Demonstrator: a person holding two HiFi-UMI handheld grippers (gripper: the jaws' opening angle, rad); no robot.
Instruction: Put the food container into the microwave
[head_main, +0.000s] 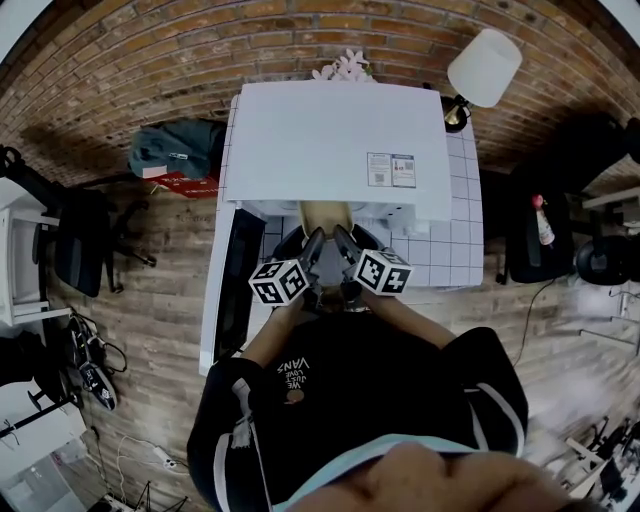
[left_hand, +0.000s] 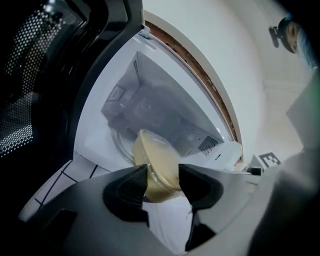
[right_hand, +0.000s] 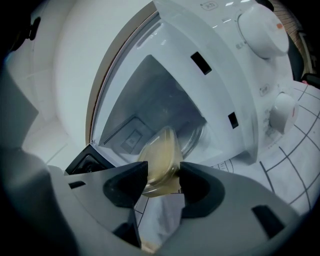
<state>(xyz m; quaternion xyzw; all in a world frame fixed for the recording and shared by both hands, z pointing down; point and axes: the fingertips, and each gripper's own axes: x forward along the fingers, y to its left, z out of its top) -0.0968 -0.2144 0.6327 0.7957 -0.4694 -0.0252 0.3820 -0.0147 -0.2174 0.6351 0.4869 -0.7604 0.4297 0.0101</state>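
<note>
Yellowish food container (head_main: 325, 214) firm in fingers of left gripper (left_hand: 163, 181) and right gripper (right_hand: 164, 179), both slightly nose-down

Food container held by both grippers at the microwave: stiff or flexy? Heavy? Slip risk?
Probably slightly flexy: the food container looks like thin translucent plastic, gripped by both the left gripper and the right gripper. Likely weighty for its size: yellowish contents seem to fill it, so tilting may slosh. Its glossy walls could slip.
</note>
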